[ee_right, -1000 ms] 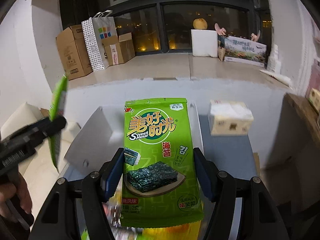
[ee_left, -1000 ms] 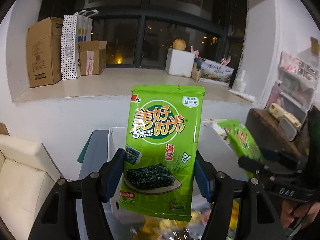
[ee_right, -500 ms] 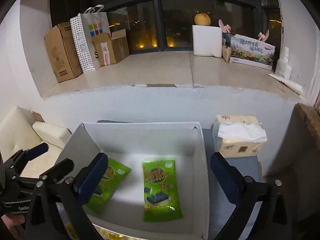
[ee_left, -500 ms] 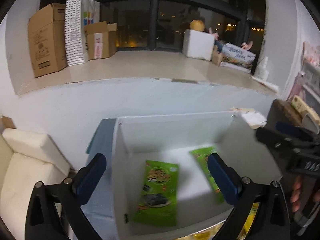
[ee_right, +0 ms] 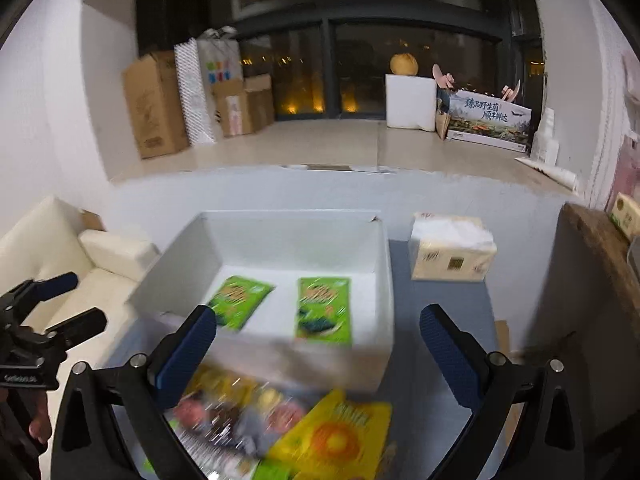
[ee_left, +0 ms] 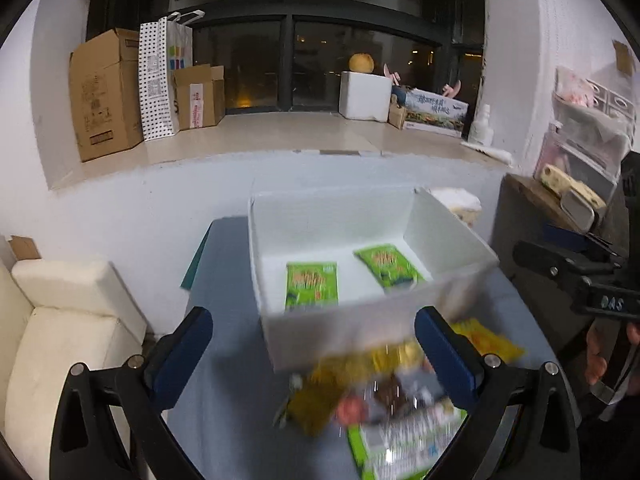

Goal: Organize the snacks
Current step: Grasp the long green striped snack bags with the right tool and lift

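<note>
Two green seaweed packets lie flat side by side on the floor of a white box (ee_left: pixel 360 336), one on the left (ee_left: pixel 312 285) and one on the right (ee_left: pixel 388 268). In the right wrist view the same packets (ee_right: pixel 240 300) (ee_right: pixel 324 312) lie in the box (ee_right: pixel 384 280). My left gripper (ee_left: pixel 314 356) stands wide open and empty, in front of the box's near wall. My right gripper (ee_right: pixel 318 356) is also wide open and empty. A blurred pile of loose snacks (ee_left: pixel 384 400) lies under both, with a yellow packet (ee_right: pixel 336 436) on top.
The box stands on a grey-blue table (ee_left: pixel 224 360). A tissue pack (ee_right: pixel 452 252) sits right of the box. A cream sofa (ee_left: pixel 60 320) is to the left, a wooden shelf (ee_right: pixel 600 240) to the right. Cardboard boxes (ee_left: pixel 104 92) stand on the window ledge behind.
Both grippers opened and let go of their green packets, which now lie in the white box. Both grippers drew back from the box to above the snack pile.
</note>
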Demonstrator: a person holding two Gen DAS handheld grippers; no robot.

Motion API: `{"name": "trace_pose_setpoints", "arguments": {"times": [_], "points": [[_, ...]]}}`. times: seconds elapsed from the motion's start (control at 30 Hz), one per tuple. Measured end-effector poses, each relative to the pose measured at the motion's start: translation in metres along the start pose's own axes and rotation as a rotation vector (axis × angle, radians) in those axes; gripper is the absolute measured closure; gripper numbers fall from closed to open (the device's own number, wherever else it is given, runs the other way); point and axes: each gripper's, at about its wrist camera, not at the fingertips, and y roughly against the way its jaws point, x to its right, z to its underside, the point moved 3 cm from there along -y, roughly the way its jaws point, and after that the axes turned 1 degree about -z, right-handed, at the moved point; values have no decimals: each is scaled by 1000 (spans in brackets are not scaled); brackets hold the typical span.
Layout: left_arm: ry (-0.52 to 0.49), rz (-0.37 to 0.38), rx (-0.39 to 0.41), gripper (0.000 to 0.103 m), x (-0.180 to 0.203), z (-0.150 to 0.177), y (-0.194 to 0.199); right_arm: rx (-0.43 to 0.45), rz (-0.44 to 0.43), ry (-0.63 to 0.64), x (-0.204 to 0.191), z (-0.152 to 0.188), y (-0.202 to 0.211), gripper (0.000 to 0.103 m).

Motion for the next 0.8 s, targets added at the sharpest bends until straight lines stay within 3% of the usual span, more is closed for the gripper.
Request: {"name": "trace_pose_setpoints", "arguments": {"times": [0.07,0.17,0.33,0.6,0.8], "points": [[5,10,-11,0,1,20,14,-10,3,40,-13,25,13,0],[37,52,-29,0,1,53,35,-50,-82,64,-29,63,21,0],[23,43,-47,0,4,91,63,-126,-179,205,-56,112,19,0],[29,48,-75,0,9,123,77,-236,-224,389,-91,140,-34,0],[-16,79,-94,0,19,141,85,-321,-287,498,-100,135,-83,0]]}}
